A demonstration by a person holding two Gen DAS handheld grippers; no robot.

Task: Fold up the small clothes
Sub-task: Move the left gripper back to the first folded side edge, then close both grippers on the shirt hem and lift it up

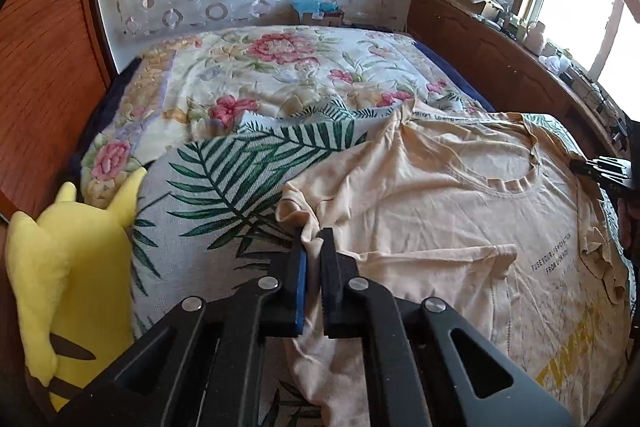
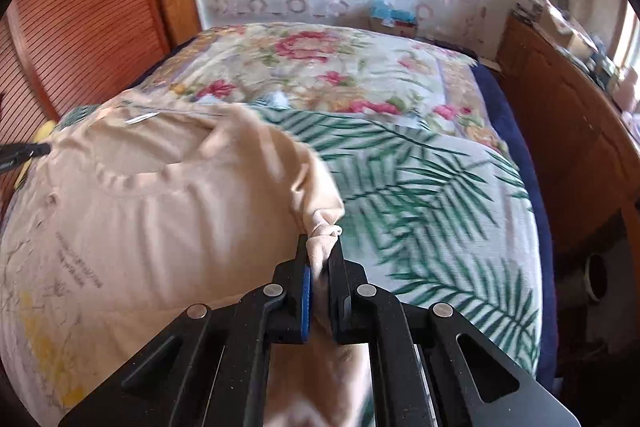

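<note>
A pale peach T-shirt [image 1: 440,211] with small black print and yellow lettering lies spread on a palm-leaf sheet [image 1: 224,179] on the bed. My left gripper [image 1: 314,233] is shut on a bunched fold at the shirt's left edge, cloth pinched between its pads. In the right wrist view the same T-shirt [image 2: 160,211] fills the left half, and my right gripper [image 2: 320,241] is shut on a gathered bunch of its right edge, lifted a little off the sheet. The other gripper's black tip [image 1: 600,173] shows at the shirt's far side, and likewise a black tip [image 2: 24,151] at the left edge.
A yellow plush toy [image 1: 68,267] sits at the bed's near left. A floral quilt [image 1: 280,67] covers the far half of the bed. A wooden cabinet [image 1: 500,59] with clutter runs along the right under a window. A slatted wooden door [image 2: 80,19] stands at left.
</note>
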